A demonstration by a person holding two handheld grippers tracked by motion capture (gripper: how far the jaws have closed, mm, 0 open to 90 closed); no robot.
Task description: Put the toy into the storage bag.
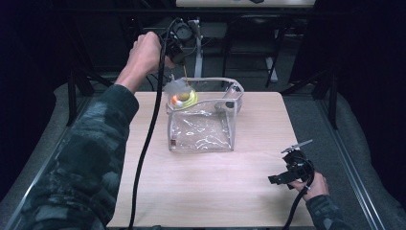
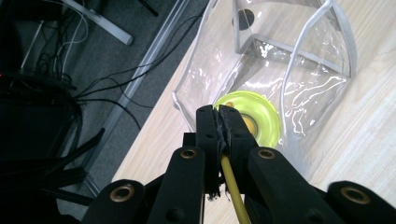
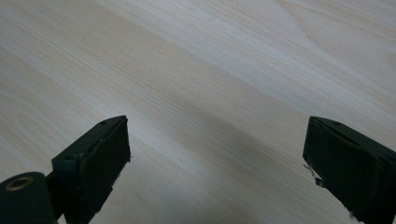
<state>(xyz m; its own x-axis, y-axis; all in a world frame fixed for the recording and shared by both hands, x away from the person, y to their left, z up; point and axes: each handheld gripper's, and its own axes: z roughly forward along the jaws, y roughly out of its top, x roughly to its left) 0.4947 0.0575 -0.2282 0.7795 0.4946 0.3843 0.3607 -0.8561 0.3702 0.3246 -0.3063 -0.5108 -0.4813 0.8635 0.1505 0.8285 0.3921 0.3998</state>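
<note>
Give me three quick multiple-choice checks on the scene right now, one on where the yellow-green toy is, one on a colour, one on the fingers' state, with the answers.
1. Where is the yellow-green toy?
A. flat on the bare table
B. at the open top of the clear pouch, hanging by its stick
C. under the right gripper

2. What colour is the stick that the left gripper holds?
A. yellow
B. blue
C. white

3. How do the right gripper's fingers stand?
A. shut on the pouch
B. shut on nothing
C. wide open over bare table

Answers: 1 B, the high view shows the toy at the pouch's rim below the left gripper. 2 A, the left gripper view shows a yellow stick between the shut fingers. 3 C, the right gripper view shows both fingers far apart over wood.
</note>
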